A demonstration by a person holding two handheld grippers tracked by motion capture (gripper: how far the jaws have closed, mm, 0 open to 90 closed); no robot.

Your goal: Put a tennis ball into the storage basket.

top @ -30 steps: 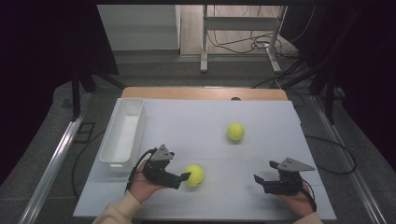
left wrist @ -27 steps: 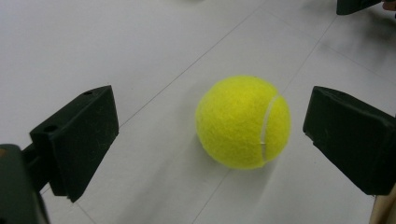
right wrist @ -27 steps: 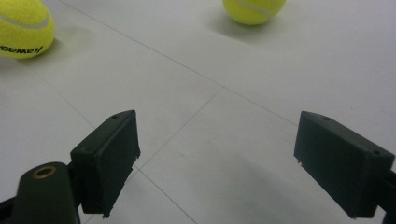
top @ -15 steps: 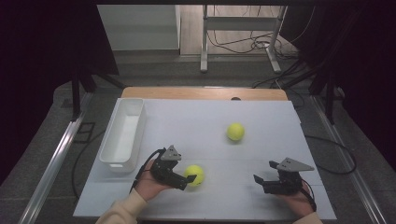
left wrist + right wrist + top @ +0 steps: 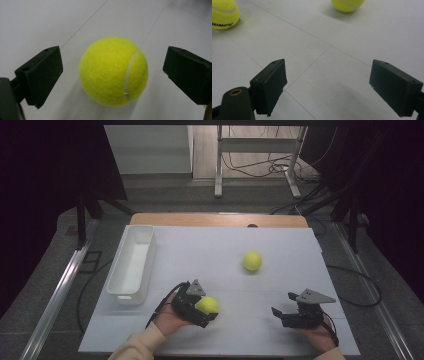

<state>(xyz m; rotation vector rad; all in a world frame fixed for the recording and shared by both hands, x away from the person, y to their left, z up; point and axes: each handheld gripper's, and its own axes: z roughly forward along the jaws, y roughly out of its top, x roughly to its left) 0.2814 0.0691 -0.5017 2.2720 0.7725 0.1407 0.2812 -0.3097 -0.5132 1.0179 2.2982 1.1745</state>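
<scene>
On the white tabletop [image 5: 220,340], the left gripper [image 5: 207,312] has its jaws apart on either side of the near tennis ball [image 5: 206,305], not touching it. To that ball's right, the right gripper [image 5: 279,314] rests with jaws apart, empty. Beyond the ball lie a second tennis ball [image 5: 252,261] and, to the left, a white bin [image 5: 132,262].

Ball between your left jaws: the near tennis ball [image 5: 113,71] is fuzzy yellow felt with a smooth white seam.
Ball ahead of your right gripper: the far tennis ball [image 5: 252,261] has the same matt felt.
Your left gripper [image 5: 112,72]: matt black plastic jaws.
Your right gripper [image 5: 328,87]: matt black plastic, with a brass-looking insert.
Under your tools: the table [image 5: 280,245] is a smooth white matt sheet on a wooden edge.
Left of your left gripper: the bin [image 5: 145,231] is smooth white plastic.
</scene>
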